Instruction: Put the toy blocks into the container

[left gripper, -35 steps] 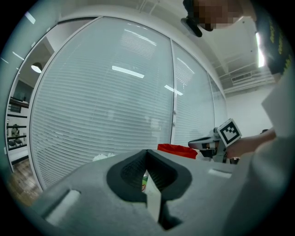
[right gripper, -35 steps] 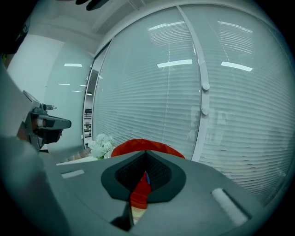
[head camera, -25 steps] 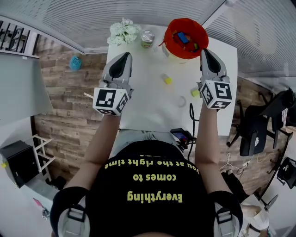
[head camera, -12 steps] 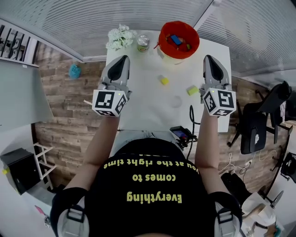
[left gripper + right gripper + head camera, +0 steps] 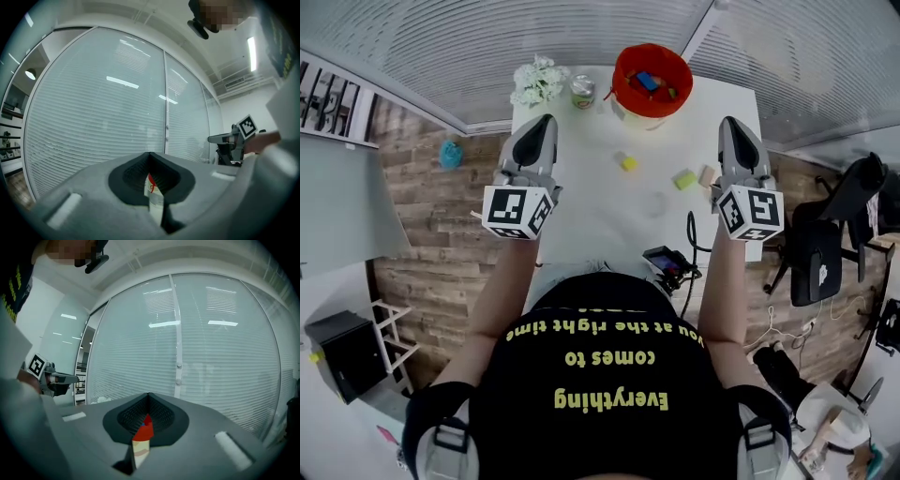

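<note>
The red container stands at the table's far edge with a blue block and other blocks inside. On the white table lie a yellow block, a green block and a tan block. My left gripper is held over the table's left edge, shut and empty. My right gripper is over the right edge, just right of the tan block, also shut and empty. In both gripper views the jaws meet in a closed line and point at window blinds; the right gripper shows a sliver of the red container through the slit.
White flowers and a metal can stand at the far left of the table. A clear ring lies mid-table. A black device with a cable sits at the near edge. A black chair stands to the right.
The right gripper has moved away from the container, to the right and nearer to me. The tan block beside the green one has come into view. The left gripper has barely shifted.
</note>
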Demonstrator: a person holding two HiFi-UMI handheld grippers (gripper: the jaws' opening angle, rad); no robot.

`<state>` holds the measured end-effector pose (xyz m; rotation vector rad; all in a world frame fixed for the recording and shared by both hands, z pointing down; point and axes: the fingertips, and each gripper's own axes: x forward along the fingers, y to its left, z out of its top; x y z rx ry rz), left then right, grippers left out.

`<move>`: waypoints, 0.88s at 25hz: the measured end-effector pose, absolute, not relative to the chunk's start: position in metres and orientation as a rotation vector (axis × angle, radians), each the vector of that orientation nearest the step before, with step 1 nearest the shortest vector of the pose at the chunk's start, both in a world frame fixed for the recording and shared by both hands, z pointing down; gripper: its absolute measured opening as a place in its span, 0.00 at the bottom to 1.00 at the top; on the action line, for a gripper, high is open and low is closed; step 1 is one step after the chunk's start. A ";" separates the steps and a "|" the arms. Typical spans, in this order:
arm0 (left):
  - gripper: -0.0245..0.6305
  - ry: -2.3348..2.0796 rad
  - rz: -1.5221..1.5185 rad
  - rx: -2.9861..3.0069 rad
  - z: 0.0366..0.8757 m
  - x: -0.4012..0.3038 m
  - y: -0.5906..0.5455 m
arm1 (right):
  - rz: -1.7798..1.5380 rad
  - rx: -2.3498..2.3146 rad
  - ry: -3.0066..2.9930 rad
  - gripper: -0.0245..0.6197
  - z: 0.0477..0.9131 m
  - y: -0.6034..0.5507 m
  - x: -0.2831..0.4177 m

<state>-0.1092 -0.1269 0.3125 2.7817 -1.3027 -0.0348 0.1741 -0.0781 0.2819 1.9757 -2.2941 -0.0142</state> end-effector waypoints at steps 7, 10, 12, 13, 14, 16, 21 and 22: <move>0.04 -1.272 -0.037 2.798 0.310 -0.102 -0.120 | -0.012 2.021 -2.247 0.05 0.284 -0.054 0.190; 0.04 -1.252 -0.038 2.803 0.311 -0.096 -0.119 | 0.000 2.042 -2.223 0.05 0.287 -0.046 0.199; 0.04 -1.231 -0.036 2.807 0.313 -0.090 -0.118 | 0.008 2.057 -2.207 0.05 0.290 -0.041 0.203; 0.04 -1.215 -0.034 2.811 0.314 -0.086 -0.118 | 0.012 2.065 -2.198 0.05 0.291 -0.039 0.205; 0.04 -1.196 -0.032 2.815 0.315 -0.081 -0.118 | 0.016 2.074 -2.188 0.05 0.292 -0.037 0.207; 0.04 -1.157 -0.030 2.826 0.318 -0.069 -0.117 | 0.022 2.088 -2.168 0.05 0.296 -0.031 0.211; 0.04 -1.053 -0.015 2.849 0.325 -0.041 -0.107 | 0.065 2.123 -2.108 0.05 0.310 -0.009 0.225; 0.04 -1.034 -0.011 2.852 0.327 -0.036 -0.105 | 0.076 2.132 -2.097 0.05 0.312 -0.004 0.228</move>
